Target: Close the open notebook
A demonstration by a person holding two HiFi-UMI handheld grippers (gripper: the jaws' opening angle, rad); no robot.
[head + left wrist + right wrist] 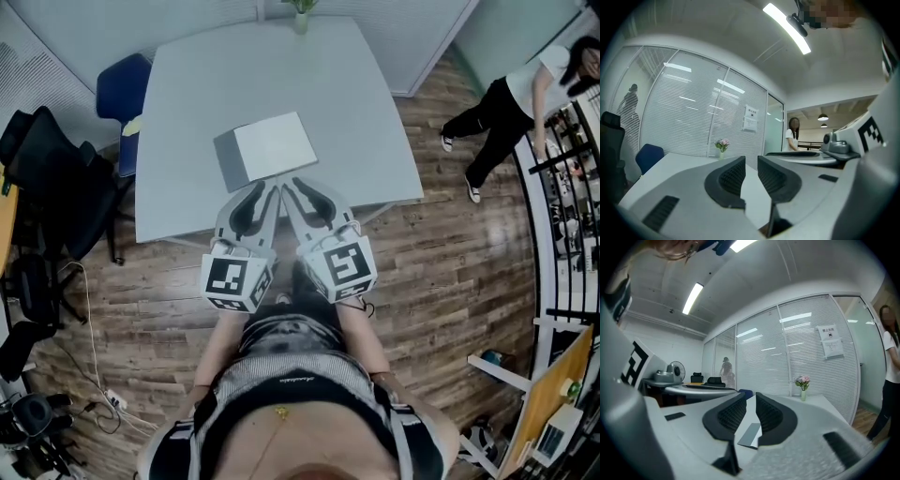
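Note:
The notebook (267, 148) lies near the front middle of the grey-white table (187, 84), showing a white face with a grey band along its left side. I cannot tell from here whether it lies open. Both grippers hover side by side at the table's front edge, just short of the notebook. The left gripper (270, 186) (751, 161) has its jaws drawn close together with nothing between them. So does the right gripper (750, 399) (289, 184). In the right gripper view a grey corner of the notebook (750, 435) shows between the jaws.
A small flower vase (300, 14) (722, 145) (802, 383) stands at the table's far edge. A blue chair (122, 89) and black chairs (47, 178) crowd the left side. A person (511, 103) stands on the wood floor at the right. Cables (89, 366) trail at lower left.

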